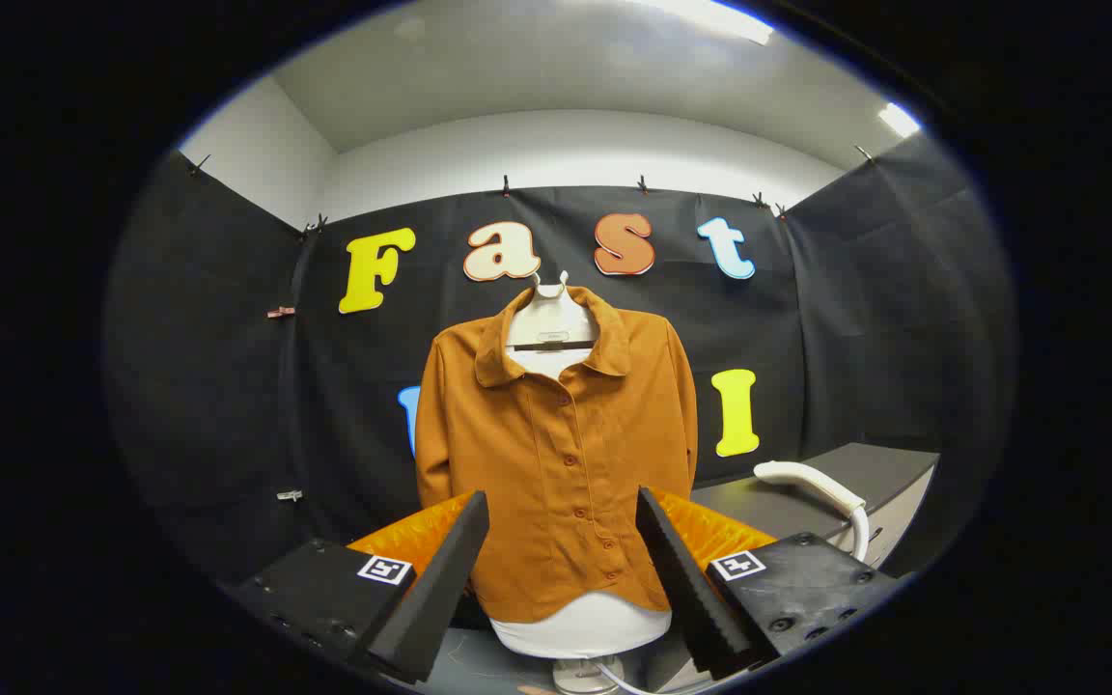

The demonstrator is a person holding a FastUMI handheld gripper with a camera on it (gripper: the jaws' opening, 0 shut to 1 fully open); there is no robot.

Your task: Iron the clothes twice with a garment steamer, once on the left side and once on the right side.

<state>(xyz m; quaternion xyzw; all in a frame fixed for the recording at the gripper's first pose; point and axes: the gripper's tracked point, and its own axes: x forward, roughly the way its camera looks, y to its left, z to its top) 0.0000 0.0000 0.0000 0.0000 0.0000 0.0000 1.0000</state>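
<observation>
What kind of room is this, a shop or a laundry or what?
It looks like a small staged booth, not a shop: black cloth walls clipped up all round, one brown shirt on a white dress form, and a white steamer handle lying on a grey counter. The gripper is open, holding nothing.

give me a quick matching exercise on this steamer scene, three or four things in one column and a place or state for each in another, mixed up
Things:
1. shirt
2. steamer
3. gripper
4. mannequin

Places or states:
A. lying on the grey counter, off to the right of the fingers
B. open, holding nothing
C. white, showing under the shirt's hem
D. orange-brown, buttoned, straight ahead beyond the fingers

Pairs: 1-D, 2-A, 3-B, 4-C
</observation>
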